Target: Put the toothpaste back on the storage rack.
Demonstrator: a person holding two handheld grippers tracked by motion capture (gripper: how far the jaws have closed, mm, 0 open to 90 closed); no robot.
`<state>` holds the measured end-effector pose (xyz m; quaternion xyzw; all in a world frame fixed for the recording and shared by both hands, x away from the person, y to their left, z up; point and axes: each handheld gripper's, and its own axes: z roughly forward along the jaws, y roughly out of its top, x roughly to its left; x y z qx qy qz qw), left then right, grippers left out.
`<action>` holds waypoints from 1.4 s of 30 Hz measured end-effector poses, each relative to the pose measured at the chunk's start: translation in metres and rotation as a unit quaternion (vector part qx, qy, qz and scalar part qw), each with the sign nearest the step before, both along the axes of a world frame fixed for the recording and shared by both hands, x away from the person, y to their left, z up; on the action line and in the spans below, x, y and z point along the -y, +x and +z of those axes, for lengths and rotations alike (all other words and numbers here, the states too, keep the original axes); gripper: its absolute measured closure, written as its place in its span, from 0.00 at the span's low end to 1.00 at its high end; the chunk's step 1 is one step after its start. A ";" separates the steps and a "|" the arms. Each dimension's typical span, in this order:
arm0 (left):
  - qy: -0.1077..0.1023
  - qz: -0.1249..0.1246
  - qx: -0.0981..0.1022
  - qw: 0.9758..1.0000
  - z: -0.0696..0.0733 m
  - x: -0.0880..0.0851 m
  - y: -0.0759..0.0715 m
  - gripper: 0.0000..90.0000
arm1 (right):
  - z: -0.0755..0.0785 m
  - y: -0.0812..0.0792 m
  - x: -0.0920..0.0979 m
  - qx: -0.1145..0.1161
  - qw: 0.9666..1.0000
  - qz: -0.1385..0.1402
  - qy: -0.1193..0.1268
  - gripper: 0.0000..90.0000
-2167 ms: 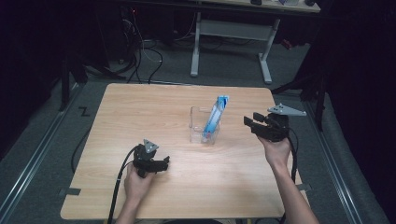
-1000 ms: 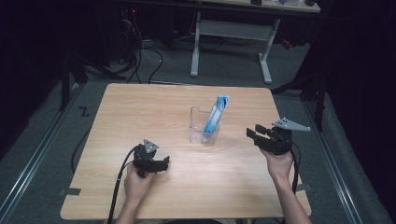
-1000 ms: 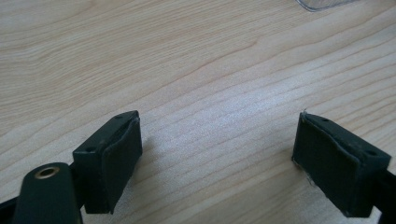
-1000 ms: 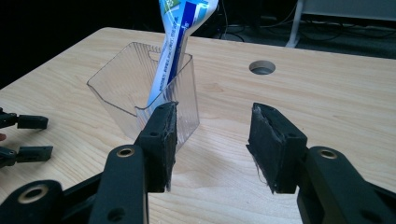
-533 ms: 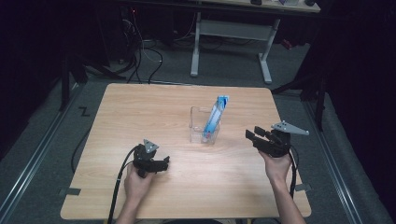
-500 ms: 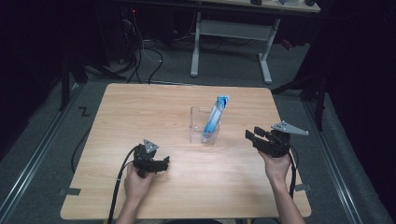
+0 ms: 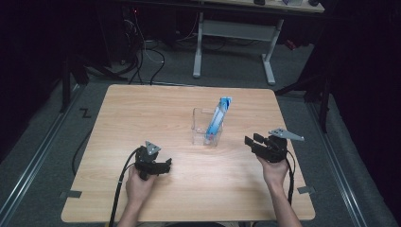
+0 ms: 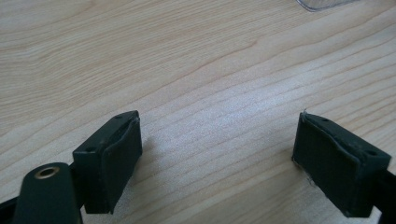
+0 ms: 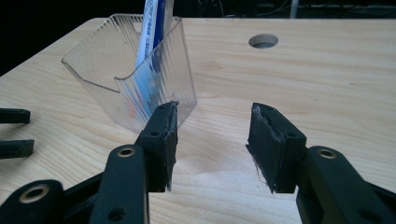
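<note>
apparently the blue tube stands tilted in the clear holder mid-table; left gripper and right gripper gape empty. keep both low, clear of the holder.

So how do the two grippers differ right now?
The left gripper sits low on the table, nearer the person; the right gripper is raised, farther forward, beside the clear holder. The right gripper carries a grey plate sticking out sideways; the left's is small. Both are open, holding nothing.
</note>
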<state>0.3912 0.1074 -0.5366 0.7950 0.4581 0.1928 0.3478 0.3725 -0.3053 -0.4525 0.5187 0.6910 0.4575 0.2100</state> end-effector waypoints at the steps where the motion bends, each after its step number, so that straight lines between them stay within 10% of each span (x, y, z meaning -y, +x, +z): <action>1: 0.000 0.000 0.000 1.000 0.000 0.000 0.000 0.18 | -0.002 0.000 -0.001 -0.004 1.000 0.000 0.001 0.58; 42: 0.000 0.000 0.000 1.000 0.000 0.000 0.000 0.18 | -0.054 0.021 -0.032 -0.064 0.995 0.010 -0.070 0.59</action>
